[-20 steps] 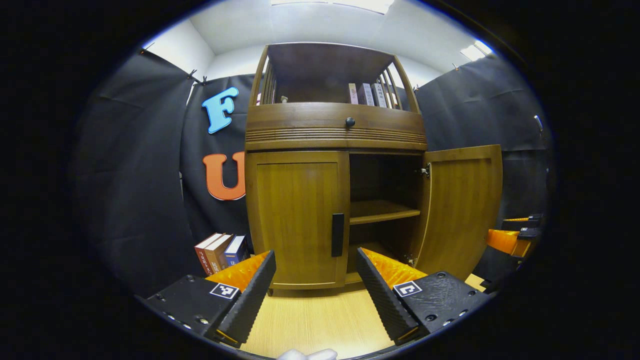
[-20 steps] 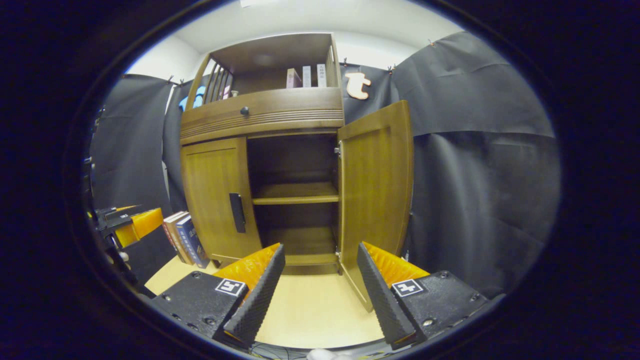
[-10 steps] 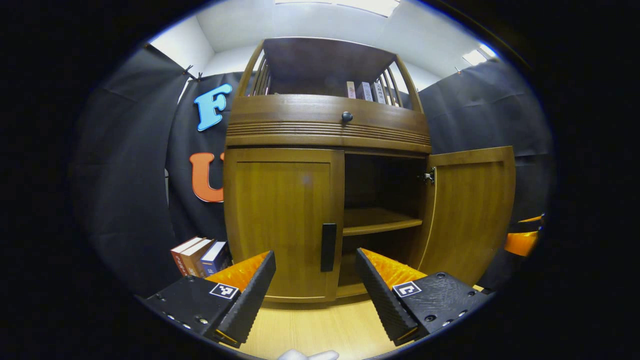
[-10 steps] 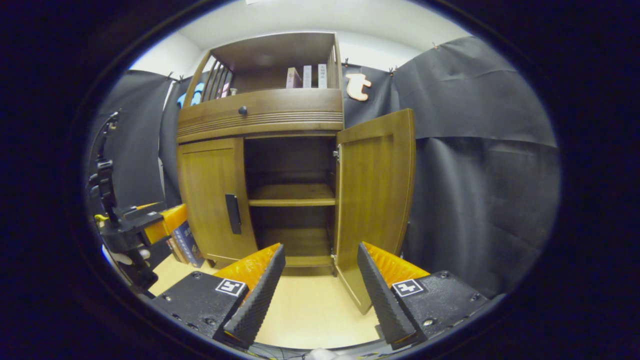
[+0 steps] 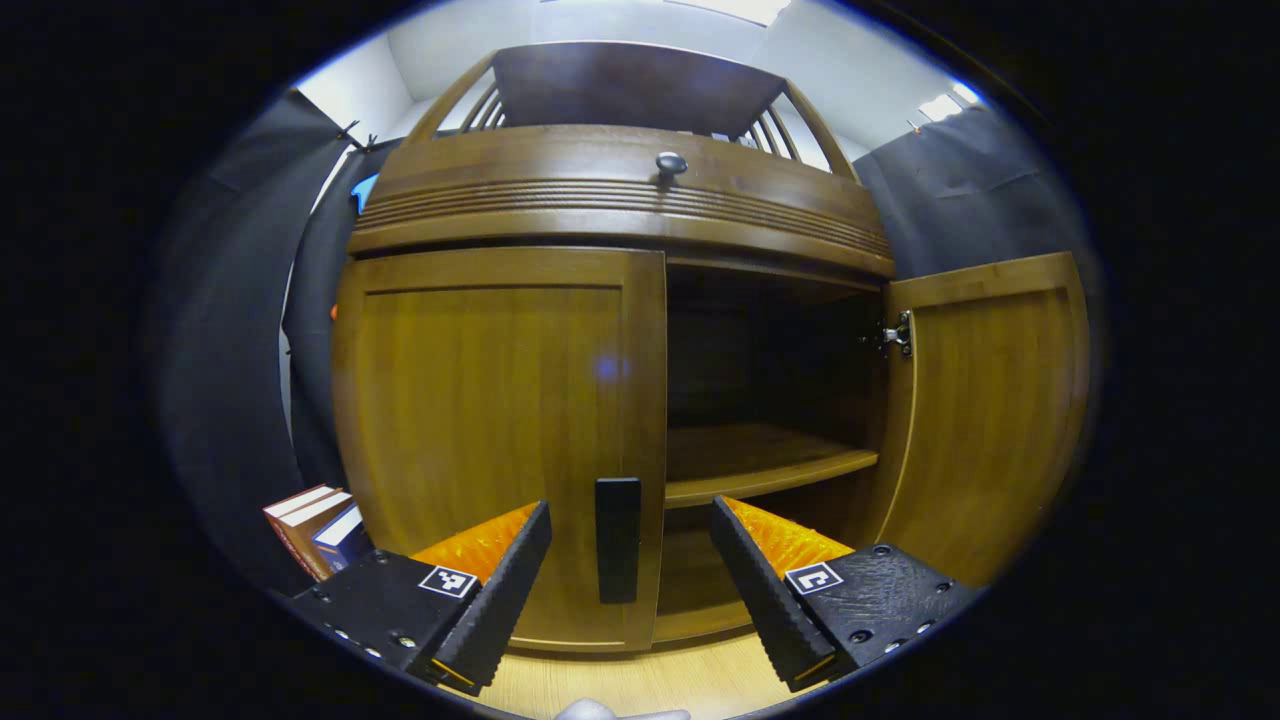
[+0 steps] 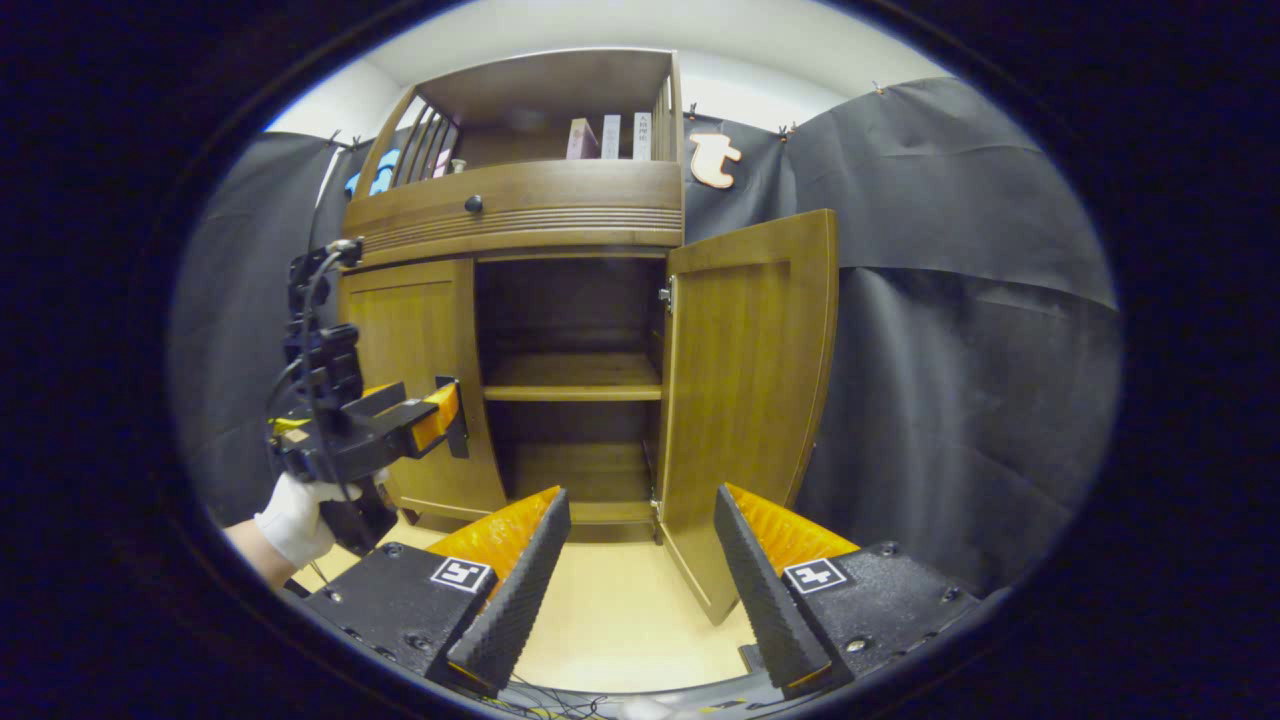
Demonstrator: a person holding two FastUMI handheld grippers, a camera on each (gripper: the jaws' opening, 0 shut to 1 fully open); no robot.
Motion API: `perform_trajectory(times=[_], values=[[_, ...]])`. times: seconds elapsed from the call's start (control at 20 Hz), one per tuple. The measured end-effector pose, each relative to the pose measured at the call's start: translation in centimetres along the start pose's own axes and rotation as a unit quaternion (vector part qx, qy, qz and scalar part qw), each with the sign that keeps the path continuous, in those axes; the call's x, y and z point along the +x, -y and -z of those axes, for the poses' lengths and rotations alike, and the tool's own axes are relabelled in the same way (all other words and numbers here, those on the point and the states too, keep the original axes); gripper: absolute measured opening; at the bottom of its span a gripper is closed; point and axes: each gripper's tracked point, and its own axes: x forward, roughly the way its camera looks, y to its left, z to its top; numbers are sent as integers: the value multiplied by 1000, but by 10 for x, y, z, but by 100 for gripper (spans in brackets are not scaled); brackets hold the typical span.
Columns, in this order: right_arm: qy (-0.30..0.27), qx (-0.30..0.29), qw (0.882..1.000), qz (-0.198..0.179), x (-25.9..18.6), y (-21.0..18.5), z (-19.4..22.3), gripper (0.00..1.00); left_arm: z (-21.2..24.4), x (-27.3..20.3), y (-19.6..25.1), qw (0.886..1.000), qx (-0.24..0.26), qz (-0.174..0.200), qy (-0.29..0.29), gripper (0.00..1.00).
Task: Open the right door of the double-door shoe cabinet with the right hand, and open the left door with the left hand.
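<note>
The wooden shoe cabinet (image 5: 620, 200) stands close ahead in the left gripper view. Its left door (image 5: 490, 430) is closed, with a black vertical handle (image 5: 617, 540) sitting between the tips of my open left gripper (image 5: 630, 590), untouched. The right door (image 5: 985, 410) stands swung wide open, showing a dark interior with a shelf (image 5: 760, 465). In the right gripper view my right gripper (image 6: 640, 590) is open and holds nothing, back from the open right door (image 6: 745, 400). There a white-gloved hand (image 6: 295, 520) holds the left gripper (image 6: 445, 410) right at the left door (image 6: 410, 380).
Several books (image 5: 315, 520) stand on the floor left of the cabinet. A drawer with a round knob (image 5: 670, 163) runs above the doors, and books (image 6: 610, 138) sit on the top shelf. Black cloth (image 6: 960, 350) hangs to the right. Light wood floor (image 6: 620, 610) lies in front.
My left gripper has moved forward to the left door, so the handle now sits between its fingertips. The right gripper has barely shifted, and the right door stays open.
</note>
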Motion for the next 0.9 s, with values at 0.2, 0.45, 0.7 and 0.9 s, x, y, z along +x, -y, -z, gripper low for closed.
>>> perform_trajectory(times=[0.2,0.45,0.7,0.9], values=[[-10,-11,1000,1,0,-1,0,92,16,32,-3,1000,1,-12,-11,89],[-19,-16,1000,2,2,2,-1,94,36,51,-9,999,-1,-18,-31,78],[-22,-10,1000,4,-4,5,1,92,51,56,-16,998,-15,-24,-48,35],[-27,-7,1000,4,-14,9,10,92,50,55,-16,999,0,-11,-44,28]])
